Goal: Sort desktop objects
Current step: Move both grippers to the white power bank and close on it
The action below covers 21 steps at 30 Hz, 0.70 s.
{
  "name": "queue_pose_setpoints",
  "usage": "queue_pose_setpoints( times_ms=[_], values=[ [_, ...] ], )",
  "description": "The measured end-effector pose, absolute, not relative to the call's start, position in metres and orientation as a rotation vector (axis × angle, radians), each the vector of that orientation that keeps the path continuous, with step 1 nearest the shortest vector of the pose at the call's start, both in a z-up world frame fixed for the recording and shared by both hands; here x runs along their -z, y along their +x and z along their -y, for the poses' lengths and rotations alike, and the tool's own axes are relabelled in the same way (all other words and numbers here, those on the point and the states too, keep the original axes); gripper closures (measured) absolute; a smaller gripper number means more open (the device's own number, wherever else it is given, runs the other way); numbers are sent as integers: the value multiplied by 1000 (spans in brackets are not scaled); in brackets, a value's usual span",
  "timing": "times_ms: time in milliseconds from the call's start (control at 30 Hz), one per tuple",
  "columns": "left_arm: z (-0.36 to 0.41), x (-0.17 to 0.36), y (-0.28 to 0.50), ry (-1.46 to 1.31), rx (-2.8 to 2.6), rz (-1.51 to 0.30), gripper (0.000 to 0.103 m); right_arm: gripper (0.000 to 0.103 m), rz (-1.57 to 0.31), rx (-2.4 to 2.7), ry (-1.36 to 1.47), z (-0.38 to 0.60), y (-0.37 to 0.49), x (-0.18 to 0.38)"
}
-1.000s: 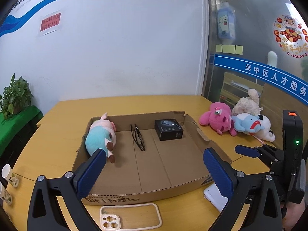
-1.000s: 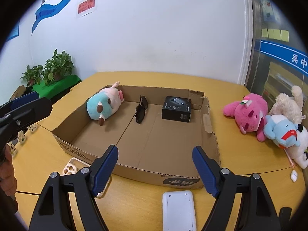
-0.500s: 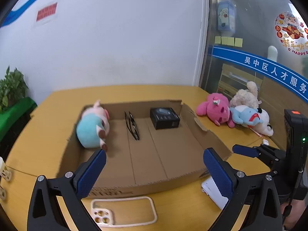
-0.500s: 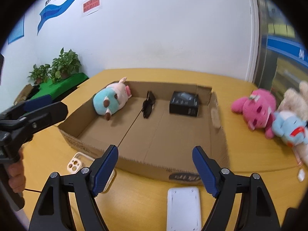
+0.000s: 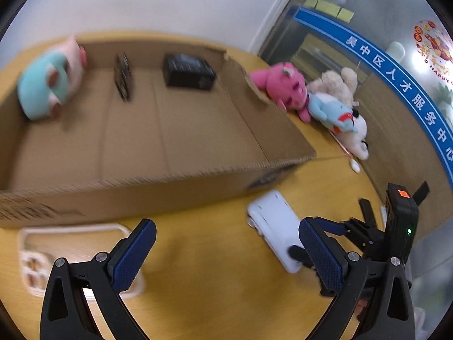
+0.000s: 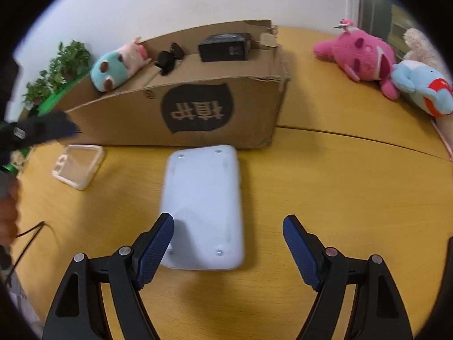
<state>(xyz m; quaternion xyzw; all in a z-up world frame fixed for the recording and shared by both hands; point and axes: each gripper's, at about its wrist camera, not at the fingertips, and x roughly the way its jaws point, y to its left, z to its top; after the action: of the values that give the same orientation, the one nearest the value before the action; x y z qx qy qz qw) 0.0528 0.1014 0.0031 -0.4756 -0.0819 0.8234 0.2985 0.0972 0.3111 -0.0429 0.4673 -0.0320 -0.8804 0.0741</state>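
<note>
A shallow cardboard box (image 6: 254, 107) (image 5: 170, 187) holds a teal-and-pink plush (image 6: 116, 66) (image 5: 48, 85), black sunglasses (image 6: 168, 56) (image 5: 123, 76) and a small black box (image 6: 225, 46) (image 5: 188, 70). A white flat device (image 6: 203, 206) (image 5: 276, 226) lies on the table just in front of the box. My right gripper (image 6: 228, 248) is open, low over the device's near end, jaws astride it. My left gripper (image 5: 226, 255) is open over bare table, between the device and a clear phone case (image 5: 65, 243) (image 6: 78, 165).
Pink (image 6: 359, 53) (image 5: 280, 85), blue (image 6: 424, 90) (image 5: 334, 113) and cream (image 5: 337, 82) plush toys lie on the yellow table (image 6: 339, 198) right of the box. Potted plants (image 6: 56, 70) stand at far left. A glass wall runs behind the toys.
Both grippers have dropped and moved forward toward the table. The right one has come down over the white device. The left one has swung right, down in front of the box.
</note>
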Motion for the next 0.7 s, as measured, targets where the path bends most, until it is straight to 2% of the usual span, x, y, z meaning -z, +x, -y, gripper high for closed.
queue_pose_setpoints(
  times_ms=[200,300,500,700],
  values=[
    [-116,20,56,-1327,-2115,232,3,21,94,2555,1433,-288,95,53],
    [-116,26,55,-1349,-2095,245,3,21,18,2516,1400,-268,99,53],
    [-125,38,53,-1372,-2029,290,4,21,-15,2531,1378,-259,101,52],
    [-143,48,45,-1365,-1987,305,23,21,31,2516,1375,-258,99,51]
  ],
)
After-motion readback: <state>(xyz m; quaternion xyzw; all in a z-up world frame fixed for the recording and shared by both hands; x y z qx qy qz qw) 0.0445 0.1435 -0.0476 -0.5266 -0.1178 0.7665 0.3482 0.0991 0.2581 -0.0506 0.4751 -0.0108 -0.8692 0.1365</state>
